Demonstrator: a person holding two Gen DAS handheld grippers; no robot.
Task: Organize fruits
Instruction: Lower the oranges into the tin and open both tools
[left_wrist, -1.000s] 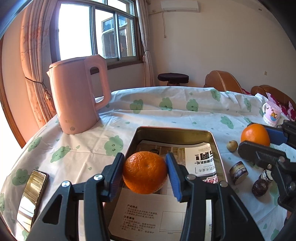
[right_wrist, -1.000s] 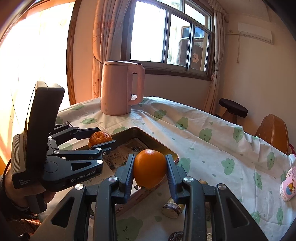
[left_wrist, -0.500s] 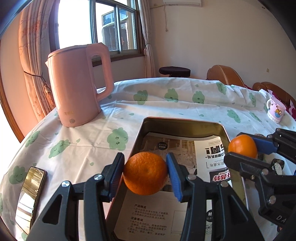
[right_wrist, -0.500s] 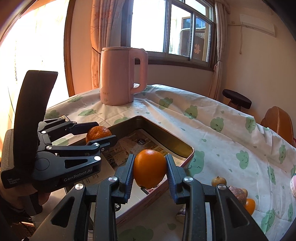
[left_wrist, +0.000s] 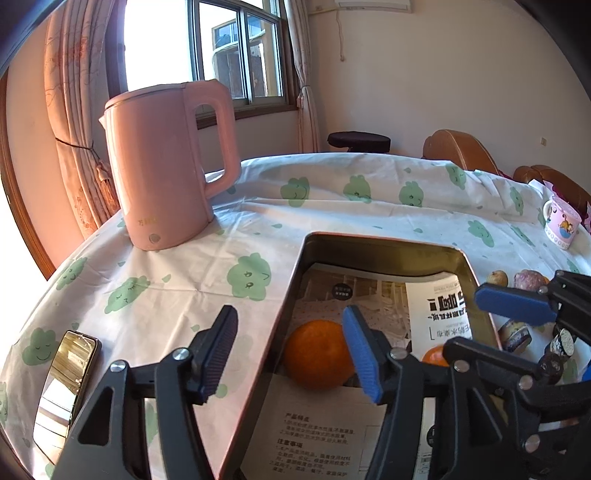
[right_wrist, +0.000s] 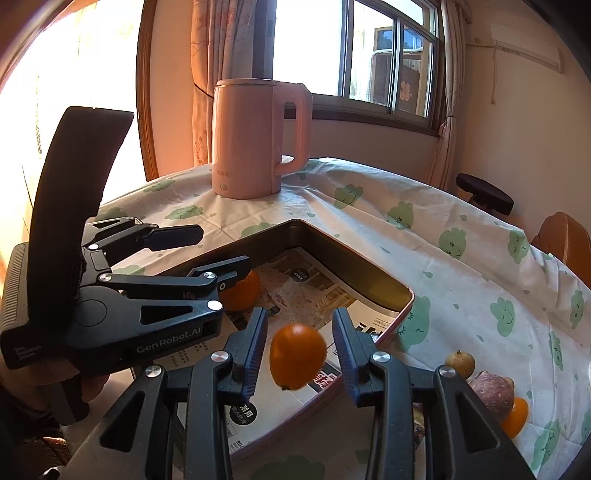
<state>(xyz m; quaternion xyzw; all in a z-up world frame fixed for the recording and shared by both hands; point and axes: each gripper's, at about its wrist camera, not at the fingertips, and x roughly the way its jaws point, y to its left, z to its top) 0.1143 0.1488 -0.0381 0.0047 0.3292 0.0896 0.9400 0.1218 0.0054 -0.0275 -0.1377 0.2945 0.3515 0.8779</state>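
A metal tray (left_wrist: 384, 243) lined with printed paper lies on the cloud-print cloth. My left gripper (left_wrist: 291, 343) hangs over the tray's near left corner with its jaws opening. A mandarin (left_wrist: 317, 354) rests on the paper beside the blue right pad, well clear of the left pad. In the right wrist view my right gripper (right_wrist: 299, 350) hovers over the tray (right_wrist: 354, 266), its jaws also opening. A blurred orange (right_wrist: 297, 356) sits loose between its pads with a gap on each side. The left gripper (right_wrist: 207, 254) and its mandarin (right_wrist: 242, 291) show there too.
A pink kettle (left_wrist: 166, 166) stands behind the tray on the left. A phone (left_wrist: 66, 384) lies near the left table edge, and a mug (left_wrist: 561, 225) stands far right. Small fruits (right_wrist: 460, 363), a purple one (right_wrist: 491, 395) and a small orange (right_wrist: 517, 417) lie right of the tray.
Both grippers have spread their jaws. The left one's mandarin has dropped onto the paper in the tray. The right gripper came down over the tray and its orange has come free of the pads.
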